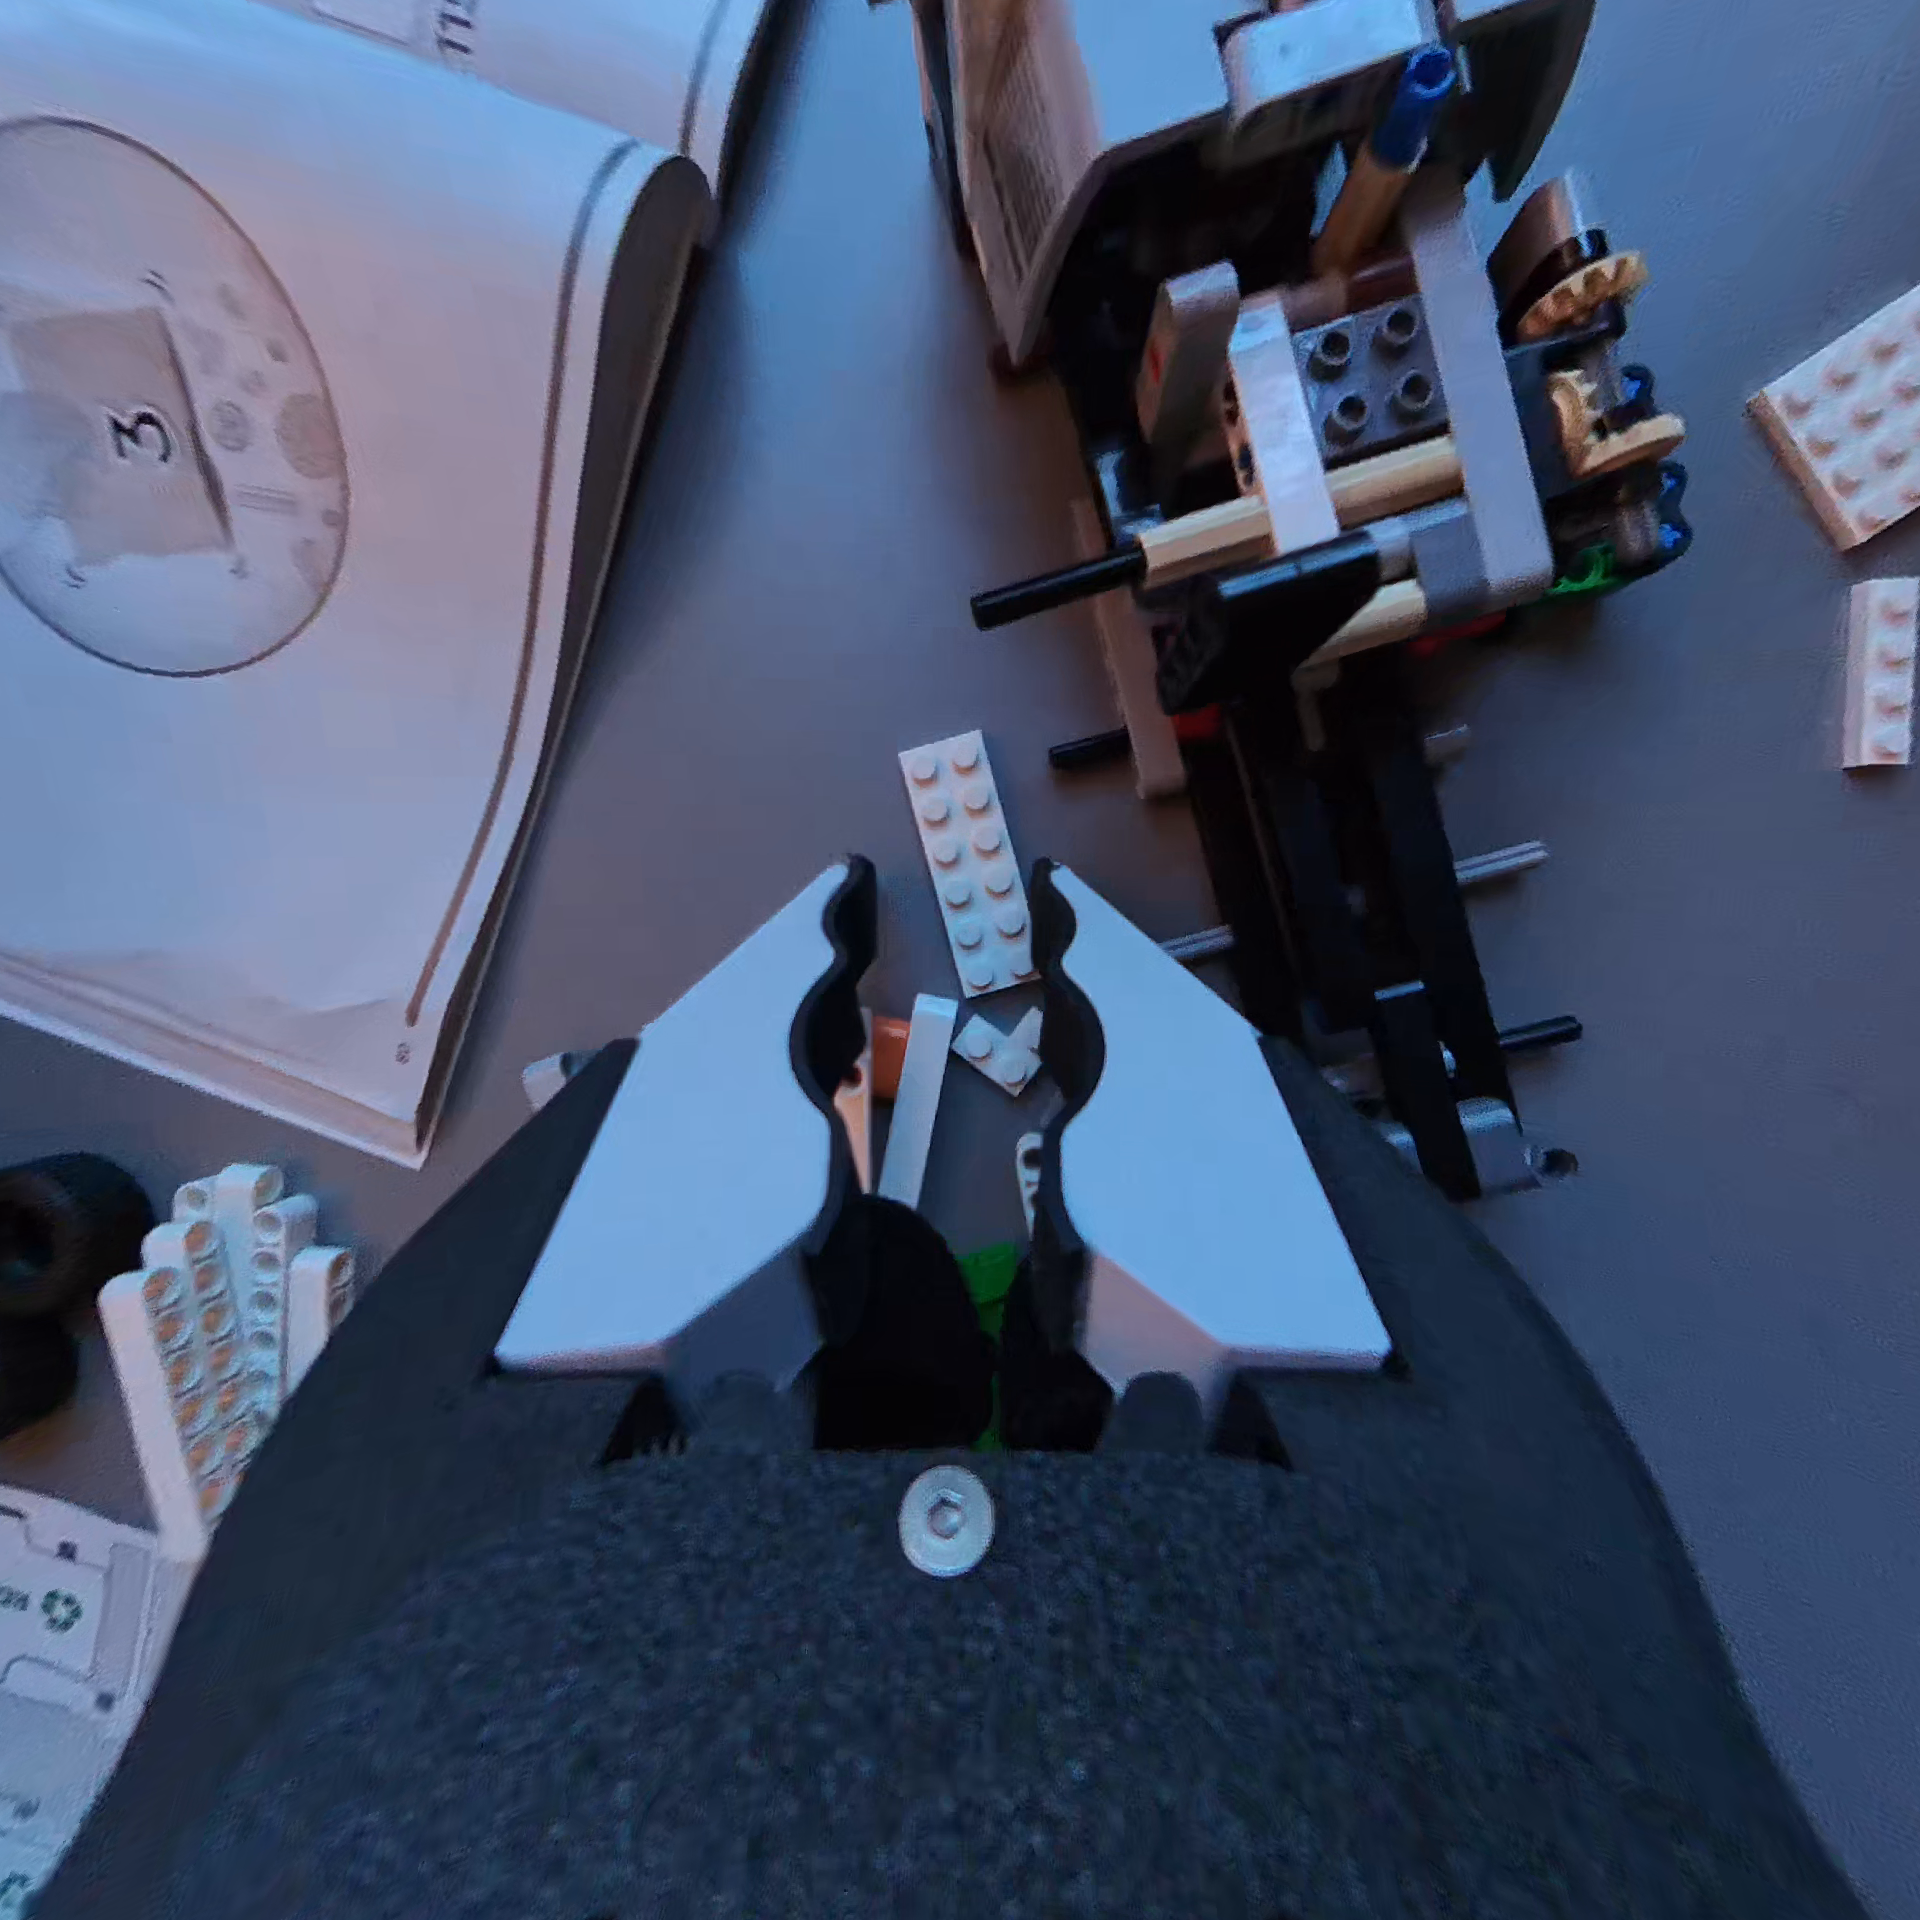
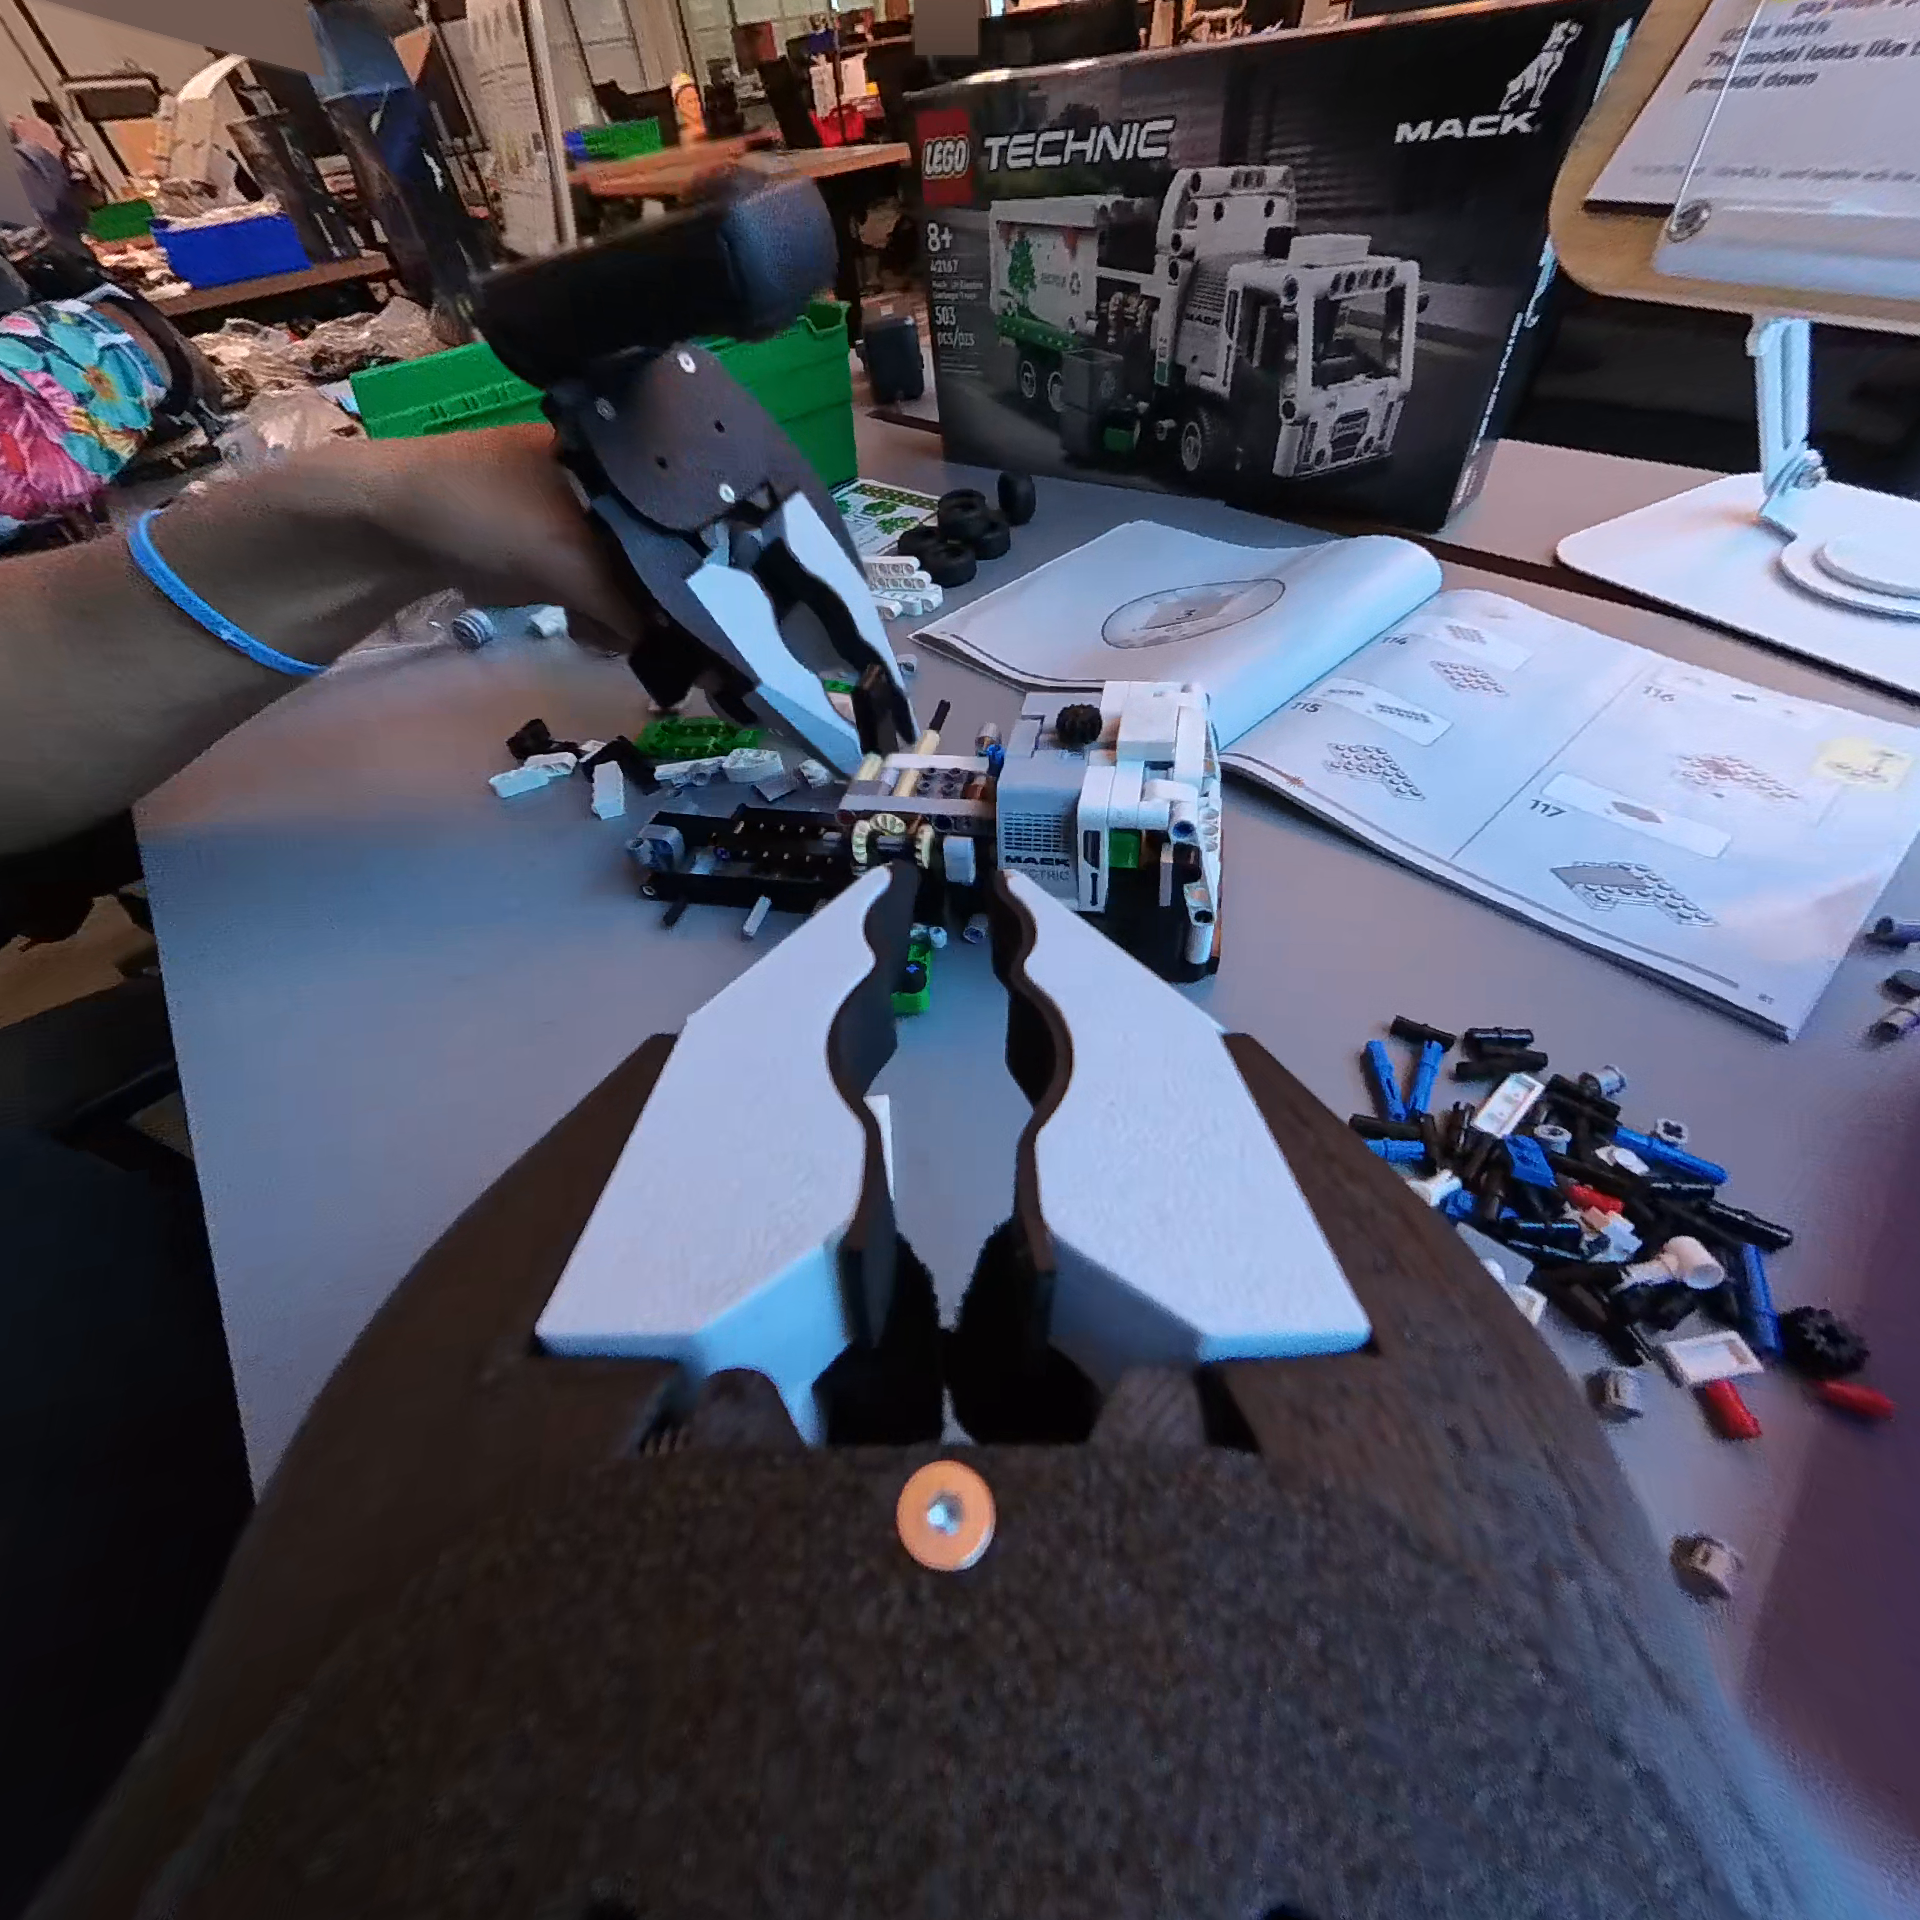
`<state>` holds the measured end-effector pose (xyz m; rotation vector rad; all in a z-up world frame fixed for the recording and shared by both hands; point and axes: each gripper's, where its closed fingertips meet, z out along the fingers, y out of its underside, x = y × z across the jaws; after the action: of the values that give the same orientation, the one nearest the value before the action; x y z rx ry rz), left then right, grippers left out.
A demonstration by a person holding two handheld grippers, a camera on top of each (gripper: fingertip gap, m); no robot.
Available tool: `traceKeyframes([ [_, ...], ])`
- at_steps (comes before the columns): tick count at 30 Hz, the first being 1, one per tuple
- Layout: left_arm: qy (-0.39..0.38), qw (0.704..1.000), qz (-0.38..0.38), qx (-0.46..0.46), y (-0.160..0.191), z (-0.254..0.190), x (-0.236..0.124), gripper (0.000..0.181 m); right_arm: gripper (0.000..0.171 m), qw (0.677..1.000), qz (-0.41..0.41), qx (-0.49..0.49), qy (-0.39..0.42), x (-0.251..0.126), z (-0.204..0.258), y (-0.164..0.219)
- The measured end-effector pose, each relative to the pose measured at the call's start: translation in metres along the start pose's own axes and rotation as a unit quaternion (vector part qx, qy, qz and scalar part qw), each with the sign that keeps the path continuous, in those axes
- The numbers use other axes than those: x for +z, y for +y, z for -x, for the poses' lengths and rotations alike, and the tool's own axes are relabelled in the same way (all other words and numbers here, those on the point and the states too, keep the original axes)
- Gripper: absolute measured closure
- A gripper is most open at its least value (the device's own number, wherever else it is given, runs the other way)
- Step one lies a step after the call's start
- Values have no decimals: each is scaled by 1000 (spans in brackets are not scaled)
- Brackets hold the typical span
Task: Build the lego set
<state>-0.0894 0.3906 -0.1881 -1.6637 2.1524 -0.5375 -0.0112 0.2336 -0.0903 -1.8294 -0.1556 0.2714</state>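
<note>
The part-built truck model (image 2: 1049,821) stands mid-table, with a white cab and a black chassis; it also shows in the left wrist view (image 1: 1351,468). My left gripper (image 1: 951,883) is open and hovers over a long white studded plate (image 1: 971,862) that lies flat between its fingertips. A small white corner plate (image 1: 997,1049) and a white tile (image 1: 920,1091) lie under it. In the right wrist view the left gripper (image 2: 873,732) sits just behind the chassis. My right gripper (image 2: 948,894) is open and empty, in front of the model, above a green piece (image 2: 914,977).
The open instruction book (image 2: 1455,748) lies right of the model, with the set box (image 2: 1247,260) behind it. A pile of blue and black pins (image 2: 1590,1174) is at the right. White beams (image 1: 229,1299), tyres (image 2: 966,520) and loose white plates (image 1: 1860,426) lie around. My right fingertips sit around 20 cm from my left ones. The left tips stand about 4 cm off the white tile (image 1: 920,1091).
</note>
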Motion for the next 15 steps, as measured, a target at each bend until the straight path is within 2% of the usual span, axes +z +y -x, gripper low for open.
traceKeyframes([
  [3, 5, 1000, -3, -2, -1, -3, 3, 157, 158, 1000, 3, 0, 8, -4, -1, 2],
  [5, 3, 1000, -6, 5, -1, -7, 3, 166, 158, 1000, 6, -3, 14, -6, -3, 3],
  [10, -21, 999, -25, 3, -2, -8, -1, 167, 158, 1000, 17, -5, 17, -6, -10, 6],
  [12, -39, 998, -55, -18, -7, -3, -14, 167, 158, 1000, 17, -6, 13, -5, -10, 4],
  [15, -73, 989, -118, -42, -21, -4, -54, 167, 158, 1000, 19, -7, -2, -3, -4, -1],
])
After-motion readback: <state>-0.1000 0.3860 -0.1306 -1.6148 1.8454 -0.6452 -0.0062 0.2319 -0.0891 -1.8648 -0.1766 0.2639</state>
